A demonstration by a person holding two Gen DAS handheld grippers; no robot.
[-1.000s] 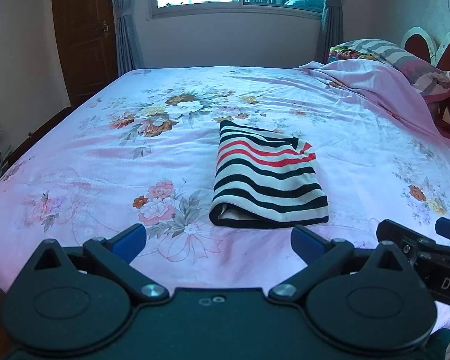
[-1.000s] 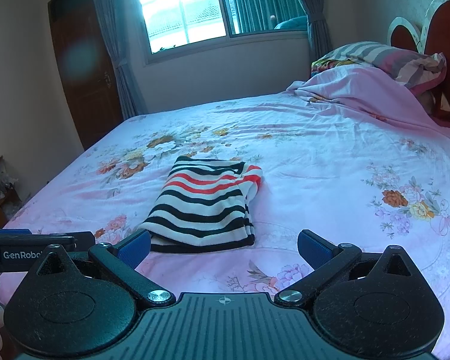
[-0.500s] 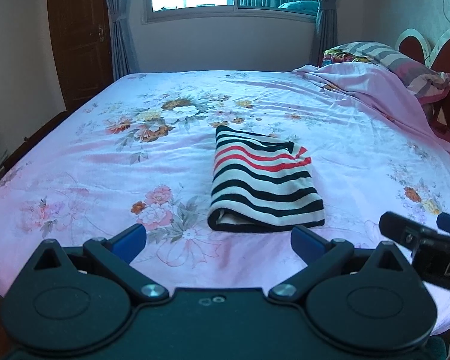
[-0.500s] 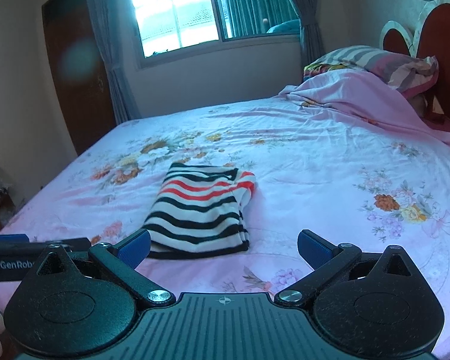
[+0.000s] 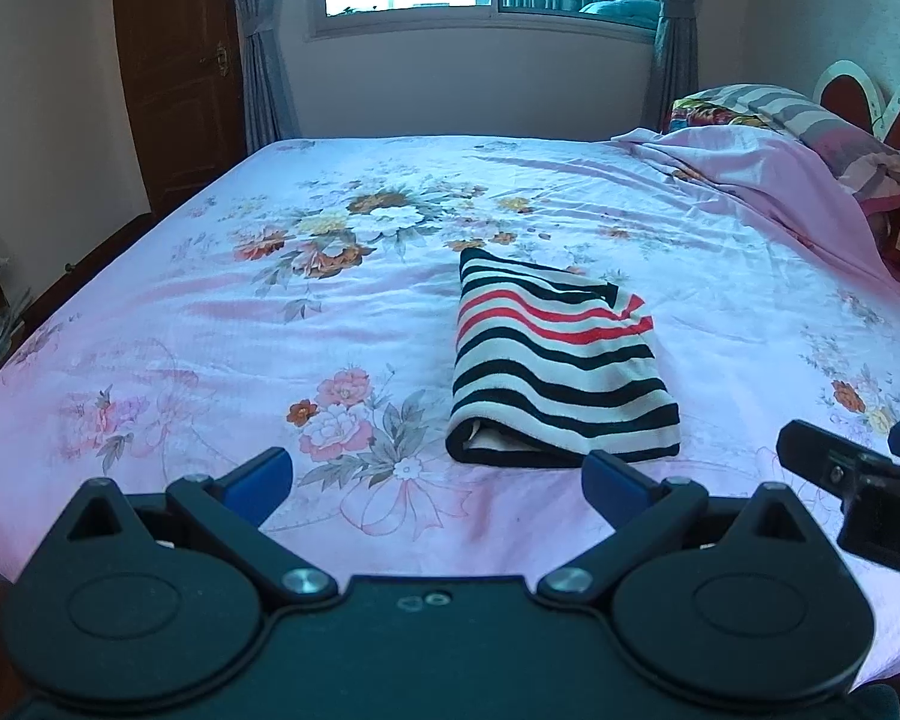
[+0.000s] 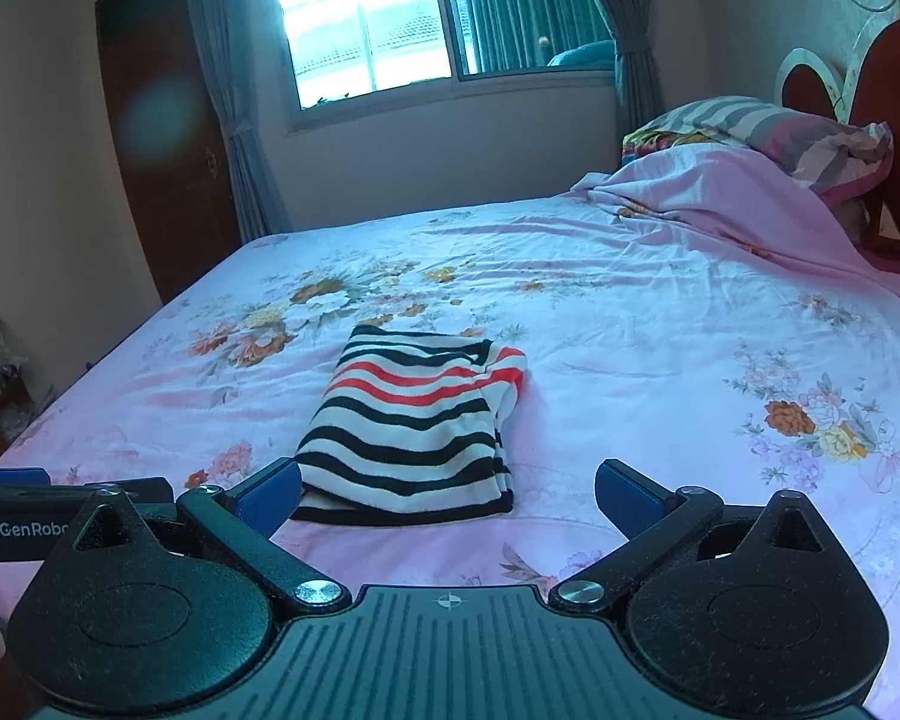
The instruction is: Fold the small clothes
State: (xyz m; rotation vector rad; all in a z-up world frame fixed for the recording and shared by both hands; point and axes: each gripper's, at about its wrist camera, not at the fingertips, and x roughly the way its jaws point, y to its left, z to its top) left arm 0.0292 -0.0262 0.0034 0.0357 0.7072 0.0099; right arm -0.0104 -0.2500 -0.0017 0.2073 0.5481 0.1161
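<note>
A small garment (image 5: 555, 360) with black, white and red stripes lies folded into a neat rectangle on the pink floral bedsheet (image 5: 210, 324). It also shows in the right wrist view (image 6: 417, 426). My left gripper (image 5: 438, 480) is open and empty, held back near the bed's front edge, short of the garment. My right gripper (image 6: 447, 492) is open and empty, also held back at the front edge, apart from the garment. Each gripper shows at the edge of the other's view.
A rumpled pink blanket (image 5: 768, 180) and striped pillows (image 6: 780, 132) lie at the head of the bed on the right, by a wooden headboard (image 6: 894, 120). A window (image 6: 378, 24) with curtains and a dark wooden door (image 5: 174, 60) stand beyond.
Both grippers have drawn back and risen slightly from the bed, so the folded garment sits a little farther off. The garment itself has not moved. Both stay open.
</note>
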